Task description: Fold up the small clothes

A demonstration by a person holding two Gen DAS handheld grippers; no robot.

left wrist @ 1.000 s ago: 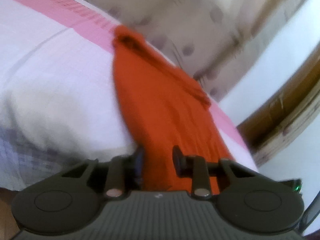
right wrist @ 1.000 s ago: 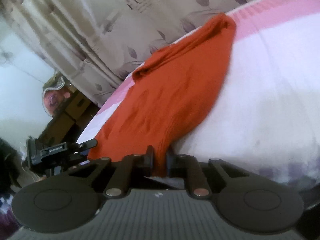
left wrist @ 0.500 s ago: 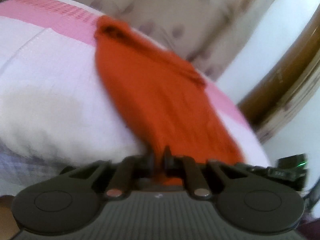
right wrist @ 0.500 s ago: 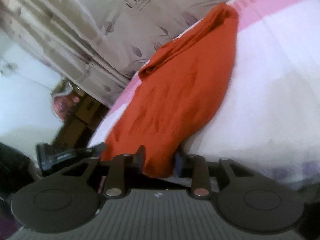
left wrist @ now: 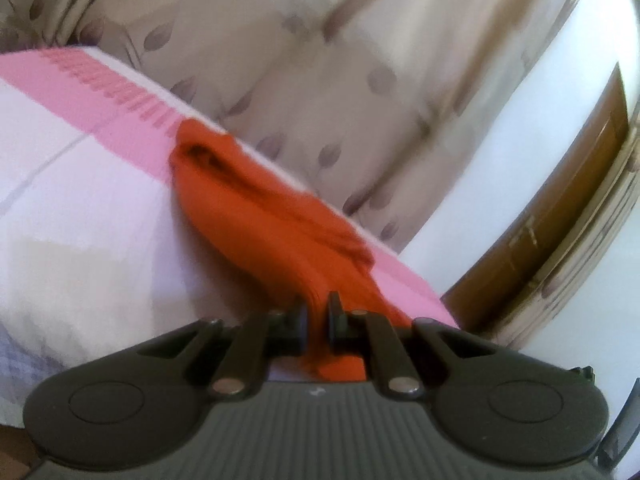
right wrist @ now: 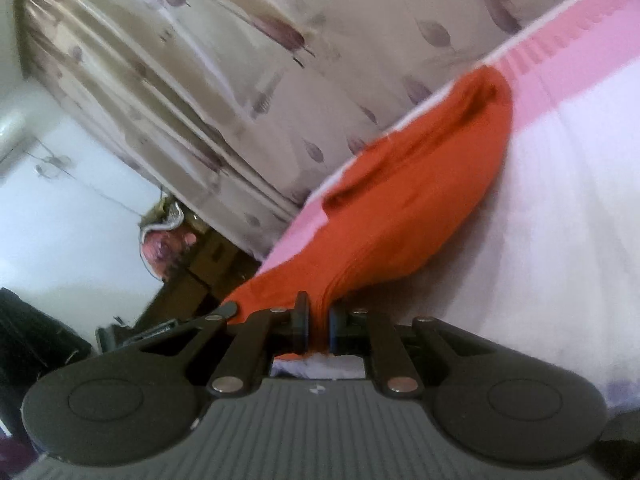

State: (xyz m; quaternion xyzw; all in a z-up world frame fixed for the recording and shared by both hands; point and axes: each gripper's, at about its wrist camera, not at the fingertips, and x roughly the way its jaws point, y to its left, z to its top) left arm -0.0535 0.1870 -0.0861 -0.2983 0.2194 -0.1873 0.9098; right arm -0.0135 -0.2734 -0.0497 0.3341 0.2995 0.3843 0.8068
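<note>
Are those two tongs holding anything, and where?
Yes. Both the left tongs and right tongs pinch the near edge of the orange garment lying on the bed.

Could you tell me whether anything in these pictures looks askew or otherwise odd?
Nothing looks damaged. The orange garment lies rumpled on the bed, bunched at its far end, with each near corner pinched by the left gripper and right gripper.

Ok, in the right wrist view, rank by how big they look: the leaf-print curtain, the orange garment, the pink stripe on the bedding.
1. Leaf-print curtain, largest.
2. Orange garment, though it lies nearer the camera, so its true size is unsure.
3. Pink stripe, smallest; part runs under the garment and out of frame.
</note>
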